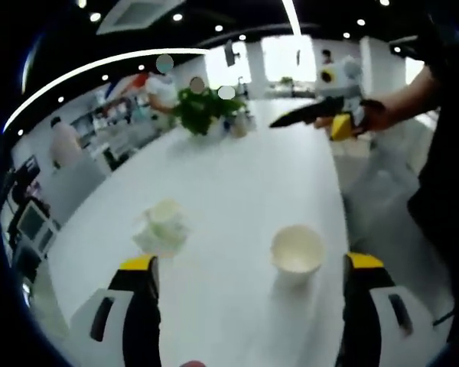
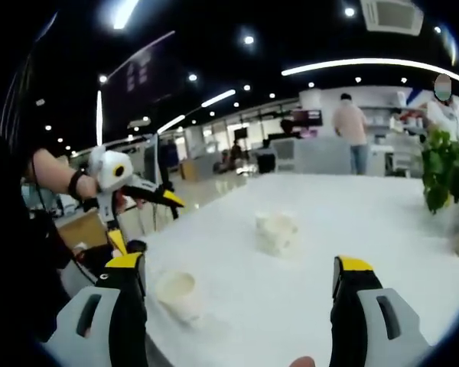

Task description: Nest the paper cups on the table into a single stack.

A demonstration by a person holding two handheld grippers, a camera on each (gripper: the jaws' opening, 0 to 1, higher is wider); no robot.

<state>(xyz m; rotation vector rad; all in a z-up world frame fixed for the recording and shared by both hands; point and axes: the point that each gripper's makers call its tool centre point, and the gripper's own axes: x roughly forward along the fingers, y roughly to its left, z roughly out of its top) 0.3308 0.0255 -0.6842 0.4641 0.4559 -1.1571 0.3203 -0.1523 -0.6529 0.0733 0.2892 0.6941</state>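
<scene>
Grippers wide open, empty.

Open-plan office, long white table, desk monitors (left side), ceiling spotlights, potted plant

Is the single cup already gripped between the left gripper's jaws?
No; the single cup stands free on the table, between the open left gripper jaws.

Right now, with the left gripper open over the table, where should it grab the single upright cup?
Grip the single cup across its rim, coming down from above with the left gripper. It stands upright, mouth open, apart from the cup cluster, and its walls taper downward, so a hold near the rim looks least likely to slip.
</scene>
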